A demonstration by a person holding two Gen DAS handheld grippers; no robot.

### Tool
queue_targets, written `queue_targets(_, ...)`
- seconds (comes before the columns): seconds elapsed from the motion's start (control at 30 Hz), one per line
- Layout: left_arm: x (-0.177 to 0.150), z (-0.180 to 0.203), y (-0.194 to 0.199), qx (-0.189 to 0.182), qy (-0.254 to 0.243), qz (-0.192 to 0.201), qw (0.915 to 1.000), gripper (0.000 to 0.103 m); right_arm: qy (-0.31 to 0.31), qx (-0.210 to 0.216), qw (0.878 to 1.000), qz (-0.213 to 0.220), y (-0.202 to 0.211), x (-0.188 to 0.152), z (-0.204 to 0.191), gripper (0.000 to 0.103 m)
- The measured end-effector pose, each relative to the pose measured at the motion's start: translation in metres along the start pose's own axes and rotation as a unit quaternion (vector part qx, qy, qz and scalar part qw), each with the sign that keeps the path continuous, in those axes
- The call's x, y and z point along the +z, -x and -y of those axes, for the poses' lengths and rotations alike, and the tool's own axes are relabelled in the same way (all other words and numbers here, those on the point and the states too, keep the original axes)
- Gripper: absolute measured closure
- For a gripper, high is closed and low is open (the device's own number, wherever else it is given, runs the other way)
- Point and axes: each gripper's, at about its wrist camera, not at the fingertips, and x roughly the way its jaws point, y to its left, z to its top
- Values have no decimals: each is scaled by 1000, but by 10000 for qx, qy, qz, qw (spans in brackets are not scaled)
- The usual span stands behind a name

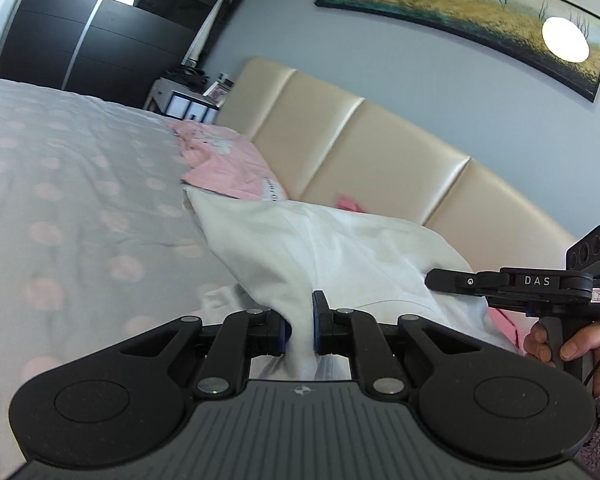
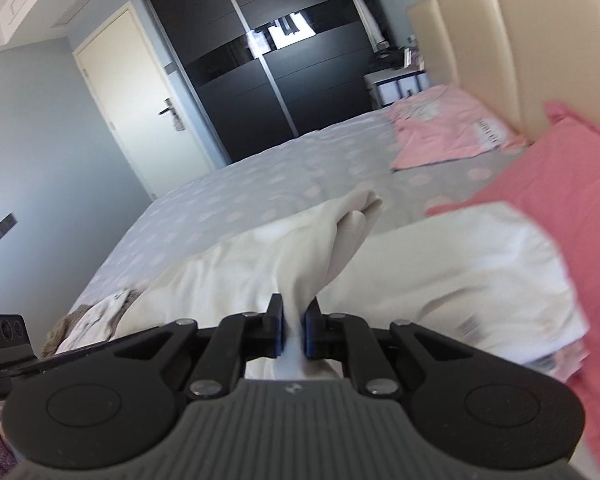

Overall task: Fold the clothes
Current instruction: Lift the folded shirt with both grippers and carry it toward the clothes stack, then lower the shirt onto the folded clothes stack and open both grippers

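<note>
A white garment (image 1: pixel 320 248) lies bunched on the grey polka-dot bed (image 1: pixel 68 208). My left gripper (image 1: pixel 300 320) is shut on a pinched fold of it at its near edge. My right gripper shows at the right of the left wrist view (image 1: pixel 432 280), also gripping the white cloth. In the right wrist view my right gripper (image 2: pixel 294 326) is shut on a twisted fold of the white garment (image 2: pixel 260 264), lifted slightly off the bed (image 2: pixel 228 204). Part of the left gripper's body (image 2: pixel 4 344) shows at the lower left.
A folded pale pink garment (image 1: pixel 224 160) lies near the cream padded headboard (image 1: pixel 360 152); it also shows in the right wrist view (image 2: pixel 448 132). A darker pink cloth (image 2: pixel 560 184) sits at the right. A dark wardrobe (image 2: pixel 284 64), a door (image 2: pixel 140 92) and a nightstand (image 1: pixel 184 104) stand beyond the bed.
</note>
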Motion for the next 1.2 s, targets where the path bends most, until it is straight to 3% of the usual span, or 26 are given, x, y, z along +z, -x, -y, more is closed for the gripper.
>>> queue_targets(0.17,22,42,-67,-112,-149,-76,9998,94,-22,-230,9996,153,-4,35,50,92)
queue_targets(0.37,17,53,-122,121,-177,-82,9997,94,-100,-215,9996,167,-27,53,108,91)
queue_targets(0.57,2,59,-165,365,-196,22,9991,94,-208,-190,9995,161,-63,55,158,91)
queue_targets(0.73,-17,47,-194,528,-229,-244,9980,94,-435,-265,9987,-68,-95,36,195,91)
queue_targets(0.9,-27,41,-203,620,-447,-375,9964,90,-796,-351,9962,-80,-112,16,221,86)
queue_targets(0.97,-29,37,-202,627,-412,-472,9961,81,-878,-464,9950,-69,-115,11,227,83)
queue_targets(1.2,-33,32,-171,639,-703,-595,9937,81,-986,-1161,9881,205,-88,10,229,76)
